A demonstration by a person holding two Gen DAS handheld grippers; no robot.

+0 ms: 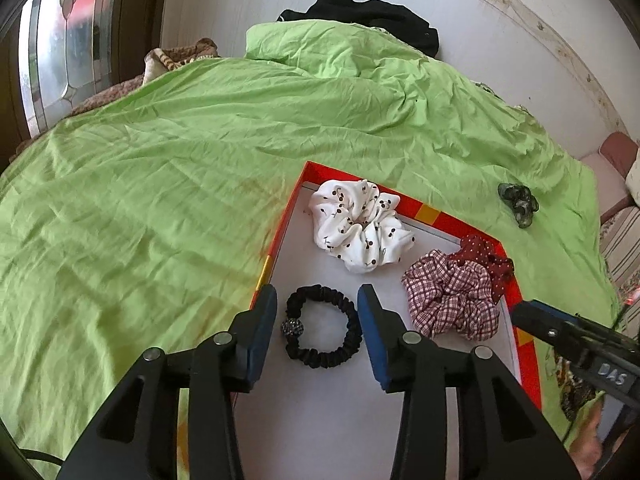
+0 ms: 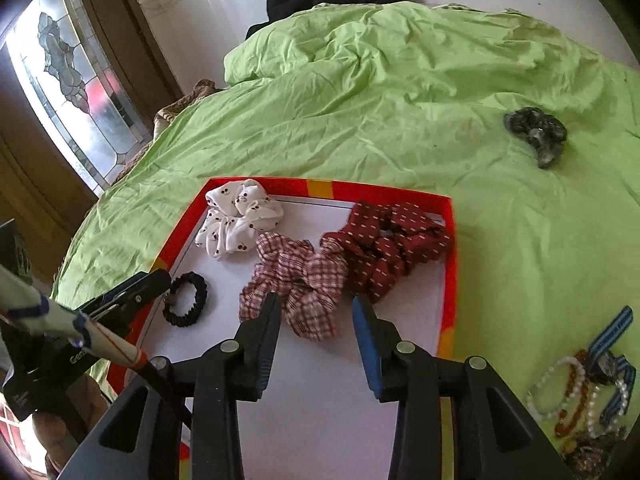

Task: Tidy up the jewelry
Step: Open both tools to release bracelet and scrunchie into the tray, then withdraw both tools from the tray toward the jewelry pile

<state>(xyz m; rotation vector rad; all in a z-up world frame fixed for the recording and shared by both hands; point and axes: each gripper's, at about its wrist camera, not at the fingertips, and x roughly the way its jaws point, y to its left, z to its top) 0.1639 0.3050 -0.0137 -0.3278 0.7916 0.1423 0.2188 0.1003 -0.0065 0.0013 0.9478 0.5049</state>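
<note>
Green bedsheet [image 1: 160, 200], both grippers' jaws tilted down over red-rimmed box [image 1: 286, 216], parted, empty.

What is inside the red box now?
Four hair ties lie inside the red box: white scrunchie, checked scrunchie, dark red scrunchie, black hair tie. Anything beneath them is hidden.

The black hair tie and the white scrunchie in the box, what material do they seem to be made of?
The black hair tie looks like matte fabric gathered over elastic, shown by its tight even ruffles; its small bead glitters as if set with tiny stones. The white scrunchie looks like thin, smooth woven cloth, perhaps cotton or polyester, shown by soft loose folds and a printed cherry pattern.
</note>
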